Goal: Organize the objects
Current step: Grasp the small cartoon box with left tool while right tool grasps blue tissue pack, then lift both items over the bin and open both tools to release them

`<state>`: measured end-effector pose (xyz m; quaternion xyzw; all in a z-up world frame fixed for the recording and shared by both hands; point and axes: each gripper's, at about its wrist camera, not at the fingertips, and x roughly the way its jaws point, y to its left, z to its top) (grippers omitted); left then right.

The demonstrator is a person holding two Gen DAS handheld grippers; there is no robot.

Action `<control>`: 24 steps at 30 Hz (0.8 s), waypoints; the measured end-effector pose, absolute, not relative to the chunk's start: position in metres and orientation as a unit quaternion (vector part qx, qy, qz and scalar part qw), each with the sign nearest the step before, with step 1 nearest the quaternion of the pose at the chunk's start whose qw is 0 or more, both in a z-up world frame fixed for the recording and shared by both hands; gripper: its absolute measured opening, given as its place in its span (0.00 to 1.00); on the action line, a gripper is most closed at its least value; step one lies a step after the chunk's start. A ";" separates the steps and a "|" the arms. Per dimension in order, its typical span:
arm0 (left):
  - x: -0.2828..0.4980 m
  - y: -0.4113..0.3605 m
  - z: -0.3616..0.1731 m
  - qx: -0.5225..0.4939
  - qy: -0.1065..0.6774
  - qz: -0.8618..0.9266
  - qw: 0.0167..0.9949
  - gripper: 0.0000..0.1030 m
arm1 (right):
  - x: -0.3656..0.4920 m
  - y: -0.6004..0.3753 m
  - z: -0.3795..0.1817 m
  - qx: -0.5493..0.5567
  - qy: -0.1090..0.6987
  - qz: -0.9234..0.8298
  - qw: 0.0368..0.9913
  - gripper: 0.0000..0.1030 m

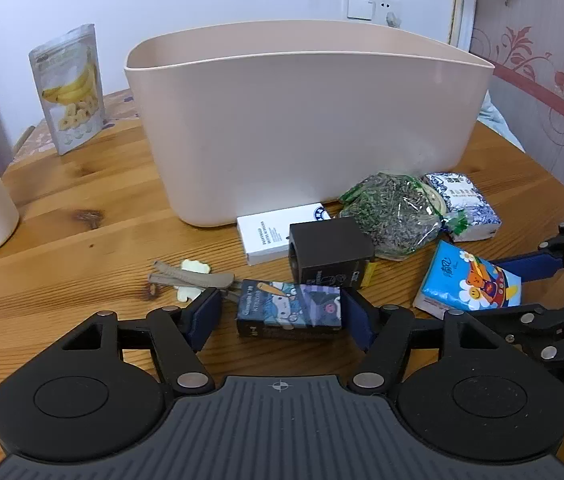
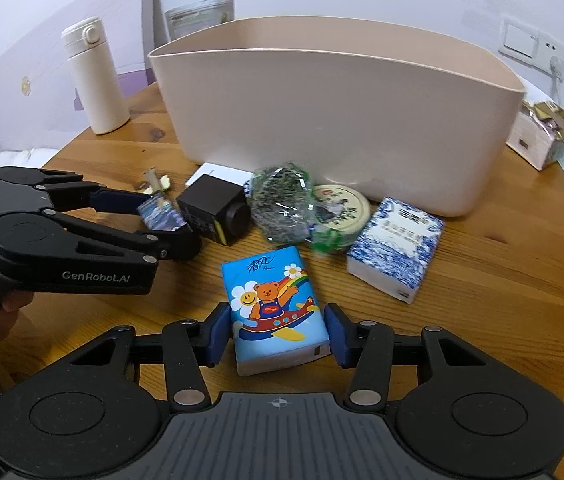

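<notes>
Currently the left gripper (image 1: 282, 314) is spread around the cartoon box (image 1: 289, 310), jaws bracketing its short ends. The right pad looks at or very near the box, while a small gap shows on the left, so not clamped yet. Right gripper (image 2: 278, 334) is likewise spread, straddling the bear tissue pack (image 2: 276, 312) with small gaps at both pads.

Both items lie flat on the wooden table (image 1: 82, 200), in front of the beige bin (image 1: 301, 120), which is presumably the destination.

Handling guess: the cartoon box is stiff card, light, glossy, so squeeze the end faces squarely and it should hold. The tissue pack is soft and film-wrapped; it will compress and may slip, so grip mid-body across its width, not at a corner.

Further out: a black box (image 1: 329, 252) touches the cartoon box's far edge, and a white box (image 1: 278, 232) sits behind it against the bin. Green herb bag (image 1: 393, 216) and blue-patterned tissue pack (image 1: 463, 204) sit to the right, clear of both grips. A tan strap (image 1: 190, 278) lies just beside the left pad; watch for snagging.

Bin wall is tall, so the lift needs clearance.
</notes>
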<state>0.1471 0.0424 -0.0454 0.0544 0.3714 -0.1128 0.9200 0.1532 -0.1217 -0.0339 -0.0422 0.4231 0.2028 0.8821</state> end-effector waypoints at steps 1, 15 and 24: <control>0.147 0.041 -0.045 0.055 0.372 -0.116 0.919 0.57 | 0.152 -0.124 -0.034 -0.040 0.423 0.201 0.883 0.45; 0.112 0.055 -0.015 0.009 0.366 -0.095 0.926 0.50 | 0.139 -0.147 -0.006 -0.028 0.385 0.181 0.904 0.43; 0.101 0.062 0.027 0.021 0.330 -0.078 0.941 0.50 | 0.131 -0.156 0.028 -0.033 0.334 0.168 0.927 0.43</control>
